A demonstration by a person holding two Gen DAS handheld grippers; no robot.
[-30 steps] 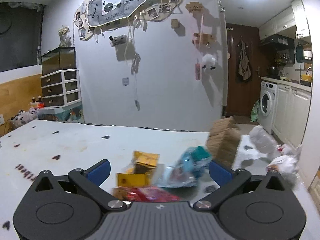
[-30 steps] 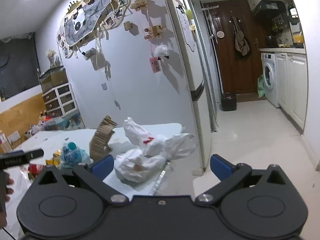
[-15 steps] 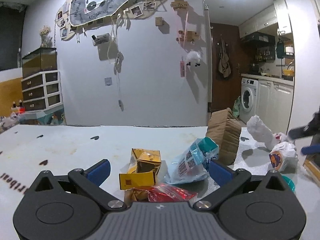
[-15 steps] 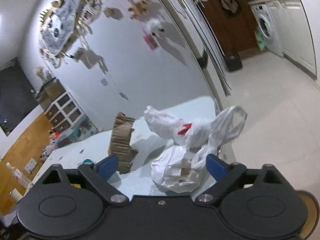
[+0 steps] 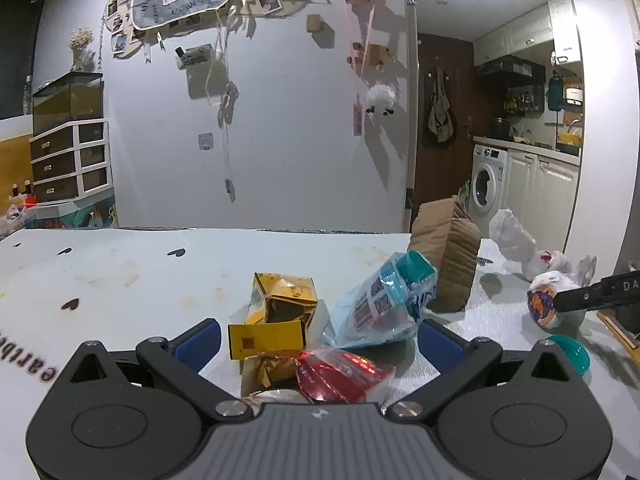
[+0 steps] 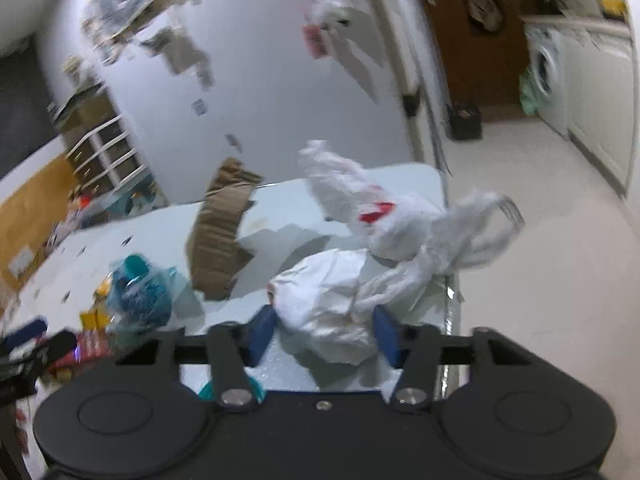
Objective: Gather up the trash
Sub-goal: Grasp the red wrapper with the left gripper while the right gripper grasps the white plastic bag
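The left gripper (image 5: 319, 338) hovers low over the tabletop (image 5: 120, 280) with its blue-padded fingers (image 5: 200, 338) spread wide, touching nothing; between them lies a heap of trash: a crushed yellow carton (image 5: 276, 320), a glossy red wrapper (image 5: 340, 372) just before it, and a crinkled pale-blue bag (image 5: 380, 304) with a barcode and teal top leaning at 1 o'clock. Behind the bag stands a bent brown cardboard piece (image 5: 448, 256), ridged and curved. The right gripper (image 6: 326, 330) has its fingers (image 6: 262, 332) narrowed about a crumpled white bag (image 6: 332, 304), the pads at its two sides; whether they press it firmly I cannot tell. From this bag, thin twisted handles rise toward 1 o'clock, to a second white bag (image 6: 384, 216) with a red mark near the tabletop's far corner. A teal lid (image 5: 570, 354) lies flat beside the white bag at 3 o'clock in the left view. The right view is blurred; the cardboard stands at 10 o'clock there, and the floor (image 6: 540, 240) drops away at the right.
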